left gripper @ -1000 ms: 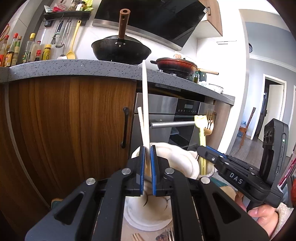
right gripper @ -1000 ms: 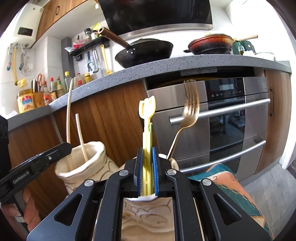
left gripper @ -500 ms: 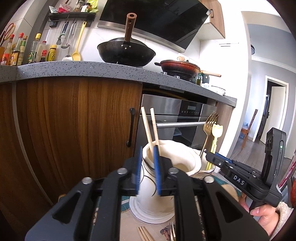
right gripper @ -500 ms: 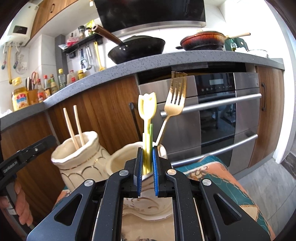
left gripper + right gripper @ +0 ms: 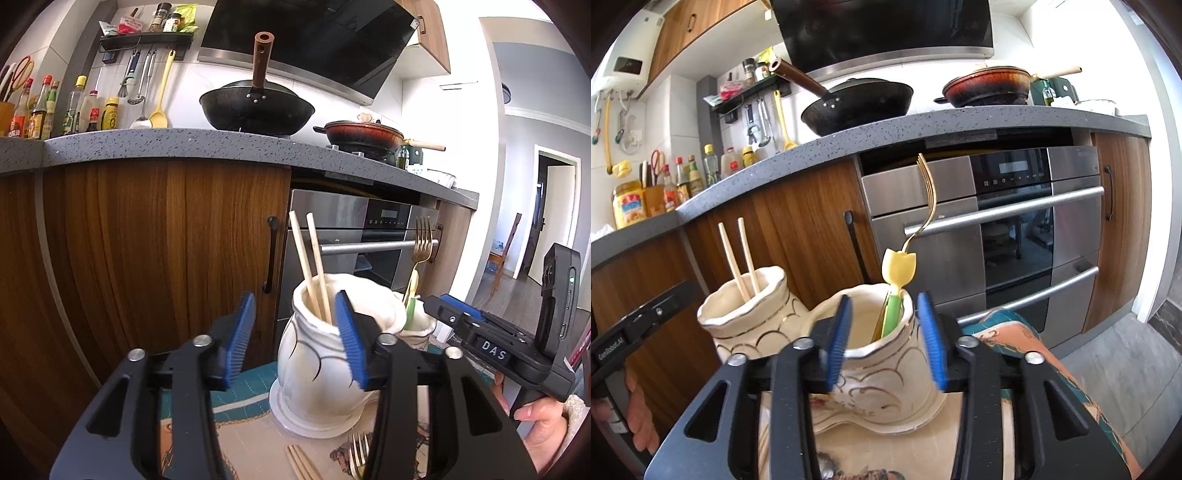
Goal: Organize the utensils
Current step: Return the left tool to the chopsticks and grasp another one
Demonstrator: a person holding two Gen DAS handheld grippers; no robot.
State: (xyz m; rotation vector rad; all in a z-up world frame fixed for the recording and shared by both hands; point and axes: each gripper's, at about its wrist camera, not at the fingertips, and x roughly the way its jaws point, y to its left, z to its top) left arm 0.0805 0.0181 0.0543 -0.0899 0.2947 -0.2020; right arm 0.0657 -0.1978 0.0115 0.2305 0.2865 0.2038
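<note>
Both tools, left tool (image 5: 295, 339) and right tool (image 5: 884, 341), have let go and now gape wide (empty). Two chopsticks (image 5: 312, 273) in one vase (image 5: 317, 365); fork (image 5: 925, 201) and tulip utensil (image 5: 897, 280) in the other vase (image 5: 886, 363), at 3 o'clock.

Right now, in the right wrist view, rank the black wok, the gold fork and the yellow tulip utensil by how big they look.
1. Black wok, clearly largest.
2. Gold fork, long but thin.
3. Yellow tulip utensil, shortest showing, its lower part hidden in the holder.
The wok is farthest, so true size gaps are greater.
</note>
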